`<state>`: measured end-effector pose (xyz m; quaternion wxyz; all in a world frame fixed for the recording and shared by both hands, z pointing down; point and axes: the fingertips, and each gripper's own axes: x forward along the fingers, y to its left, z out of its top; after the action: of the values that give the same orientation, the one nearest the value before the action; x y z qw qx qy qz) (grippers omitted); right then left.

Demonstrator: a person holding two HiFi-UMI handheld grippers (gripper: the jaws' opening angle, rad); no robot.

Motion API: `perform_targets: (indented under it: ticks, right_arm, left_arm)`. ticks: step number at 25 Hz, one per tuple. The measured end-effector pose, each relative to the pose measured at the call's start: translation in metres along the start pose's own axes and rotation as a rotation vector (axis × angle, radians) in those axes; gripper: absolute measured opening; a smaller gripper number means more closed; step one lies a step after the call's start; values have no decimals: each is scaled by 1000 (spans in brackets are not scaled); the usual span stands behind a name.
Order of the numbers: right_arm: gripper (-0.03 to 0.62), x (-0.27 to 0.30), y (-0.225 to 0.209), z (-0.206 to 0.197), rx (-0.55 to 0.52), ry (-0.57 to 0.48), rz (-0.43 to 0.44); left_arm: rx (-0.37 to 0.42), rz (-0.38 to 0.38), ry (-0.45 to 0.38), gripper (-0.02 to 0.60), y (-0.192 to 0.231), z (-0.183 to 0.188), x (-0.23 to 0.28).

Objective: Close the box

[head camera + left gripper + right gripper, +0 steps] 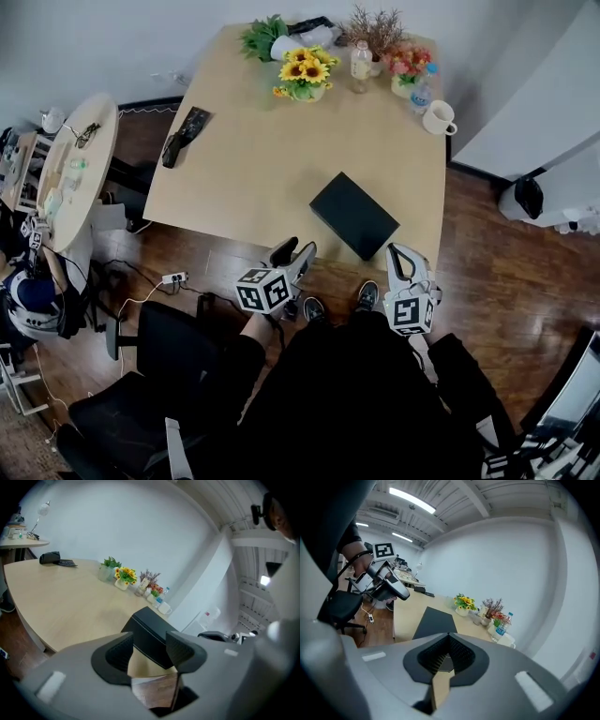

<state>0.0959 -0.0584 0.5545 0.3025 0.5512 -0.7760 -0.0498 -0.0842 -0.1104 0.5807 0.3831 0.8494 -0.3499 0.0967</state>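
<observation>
The black box point(354, 215) lies flat with its lid down near the front edge of the wooden table point(253, 159). It also shows in the left gripper view point(152, 629) and the right gripper view point(433, 620). My left gripper point(292, 255) hangs off the table's front edge, left of the box and apart from it. Its jaws are open with nothing between them point(149, 645). My right gripper point(401, 262) is held just off the box's near right corner. Its jaws are shut and empty point(449, 643). The left gripper point(386, 585) also appears in the right gripper view.
At the table's far end stand sunflowers point(305, 70), a bottle point(361, 64), pink flowers point(408, 66) and a white mug point(438, 117). A black case point(183, 136) lies at the left edge. A power strip point(173, 277), an office chair point(159, 375) and a round side table point(80, 164) are to the left.
</observation>
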Motion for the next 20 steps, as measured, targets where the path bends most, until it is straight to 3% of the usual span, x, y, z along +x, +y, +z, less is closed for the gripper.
perform_targets:
  ticks: [3, 7, 11, 16, 20]
  right_arm:
    - [2, -5, -19, 15, 84, -26, -32]
    - [0, -15, -49, 67, 279, -151, -52]
    - [0, -23, -68, 116, 454, -274, -29]
    - [0, -27, -62, 146, 471, -341, 36]
    - [0, -28, -56, 146, 475, -341, 54]
  left_arm:
    - [58, -12, -45, 202, -14, 21, -5]
    - [233, -51, -154, 201, -59, 65, -19]
    - [351, -102, -216, 201, -101, 88, -29]
    - [455, -105, -228, 199, -126, 85, -38]
    - [477, -105, -222, 199, -130, 78, -41]
